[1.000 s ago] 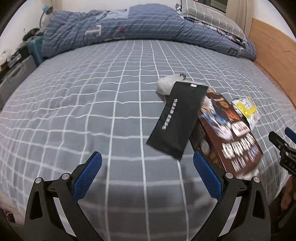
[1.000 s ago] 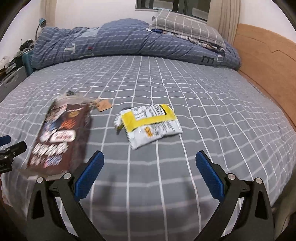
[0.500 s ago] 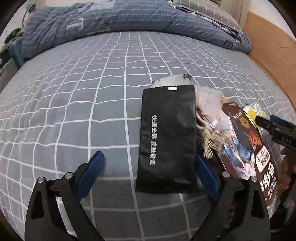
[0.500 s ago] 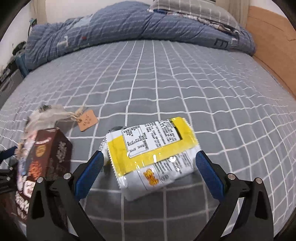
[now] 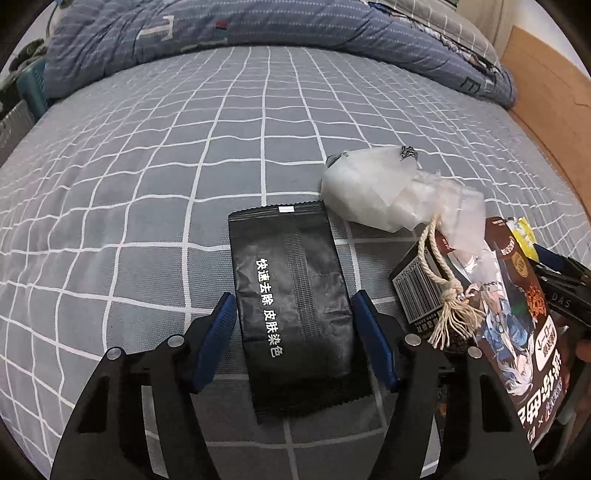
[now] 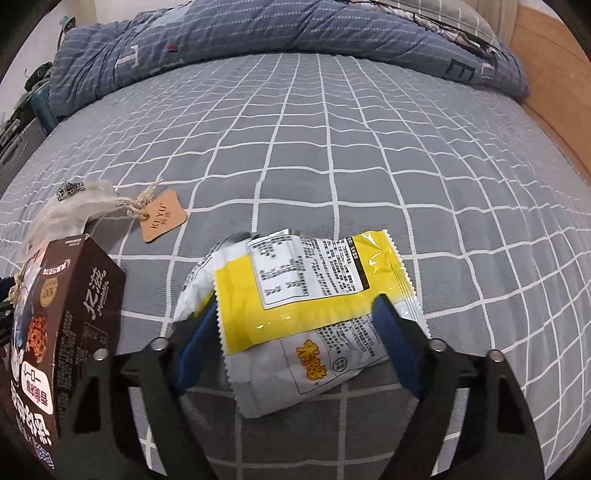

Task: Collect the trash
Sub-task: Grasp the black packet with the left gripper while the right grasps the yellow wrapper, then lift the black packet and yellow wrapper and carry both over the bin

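Observation:
A black flat wrapper with white writing (image 5: 293,306) lies on the grey checked bedsheet (image 5: 147,155). My left gripper (image 5: 293,325) is open with one blue finger on each side of it. A yellow and white snack packet (image 6: 314,306) lies on the sheet, and my right gripper (image 6: 299,332) is open and straddles it, its fingers close to the packet's edges. A brown snack box (image 5: 517,332) lies between the two, also in the right wrist view (image 6: 62,321). A crumpled clear plastic bag (image 5: 384,195) with a rope tie lies behind the box.
A brown paper tag (image 6: 162,216) on twine lies left of the yellow packet. A rumpled blue duvet (image 5: 258,26) and a pillow lie at the far end of the bed. A wooden bed frame (image 6: 554,74) runs along the right. Clutter stands at the far left.
Both grippers have moved forward and down toward the bed. The left one now straddles the black wrapper and the right one straddles the yellow packet; both have narrowed.

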